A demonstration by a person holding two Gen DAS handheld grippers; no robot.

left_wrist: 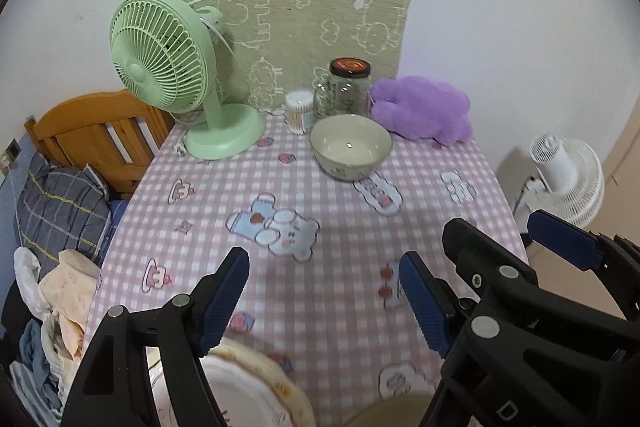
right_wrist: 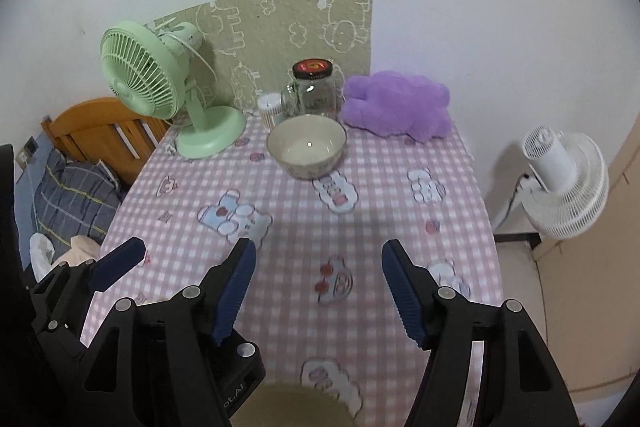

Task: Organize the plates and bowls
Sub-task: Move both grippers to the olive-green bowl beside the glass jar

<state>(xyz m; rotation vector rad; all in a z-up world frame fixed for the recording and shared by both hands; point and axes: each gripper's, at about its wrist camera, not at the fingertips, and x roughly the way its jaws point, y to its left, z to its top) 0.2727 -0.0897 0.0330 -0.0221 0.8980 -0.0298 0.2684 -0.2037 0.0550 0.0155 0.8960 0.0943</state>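
Here, a round glossy ceramic bowl (left_wrist: pixel 350 147) sits on checked tablecloth (left_wrist: pixel 320 227).

A: Where's the bowl (left_wrist: pixel 351 146)?
B: Far side of the desk (left_wrist: pixel 224 195), just before the jar (left_wrist: pixel 349 87), right of the green fan (left_wrist: pixel 172 67).
A: And the left hand-held gripper (left_wrist: pixel 324 301)?
B: Spread wide above a plate (left_wrist: pixel 248 383) at the near edge.

One bowl (left_wrist: pixel 350 146), one plate (left_wrist: pixel 256 383), two fans (left_wrist: pixel 168 67) (left_wrist: pixel 568 179), one jar (left_wrist: pixel 349 87), one swab tub (left_wrist: pixel 299 111) and one purple plush (left_wrist: pixel 420 111).
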